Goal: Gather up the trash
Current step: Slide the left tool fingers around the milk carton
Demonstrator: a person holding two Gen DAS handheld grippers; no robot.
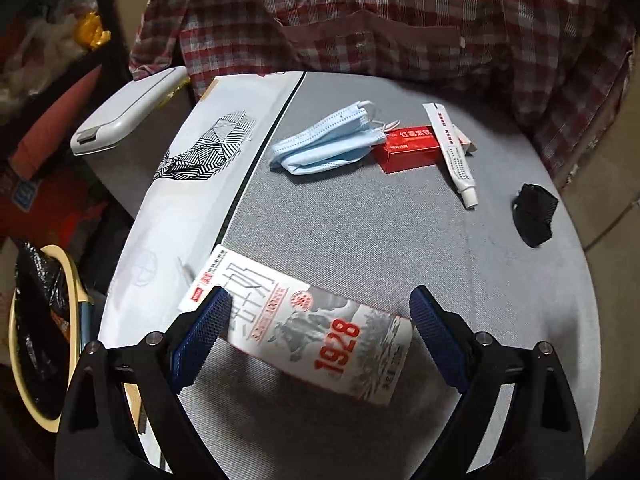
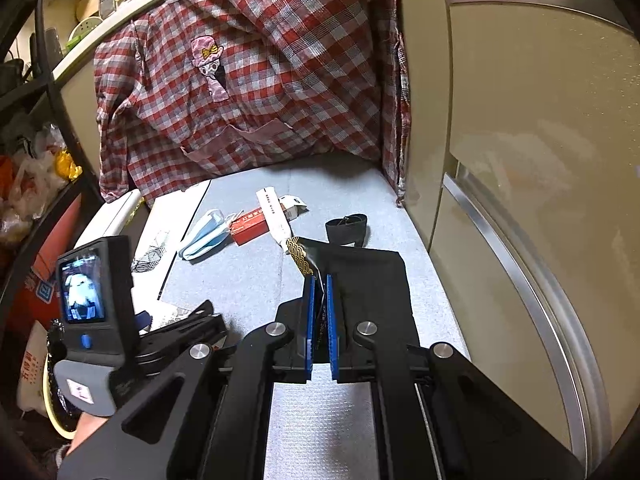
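A white carton [image 1: 320, 340] printed with a red "1928" lies on the grey table [image 1: 360, 220] between the fingers of my left gripper [image 1: 320, 320], which is open. Its left finger [image 1: 204, 332] overlaps the carton's edge, and the right finger stands apart from it. Farther back lie a blue face mask [image 1: 328, 140], a red box [image 1: 408, 148] and a white tube [image 1: 452, 152]. My right gripper [image 2: 319, 280] is shut on a black packet [image 2: 372, 276] with a gold wave pattern, held just over the table. The mask [image 2: 204, 236], red box [image 2: 252, 226] and tube [image 2: 274, 210] lie beyond it.
A small black strap piece [image 1: 534, 214] lies at the table's right. A white sheet with a striped drawing [image 1: 208, 148] covers the left side. A cream bin lined with a black bag [image 1: 40, 332] stands below left, beside a white lidded bin [image 1: 124, 112]. A checked shirt [image 2: 248, 80] hangs behind; a cabinet [image 2: 520, 160] bounds the right.
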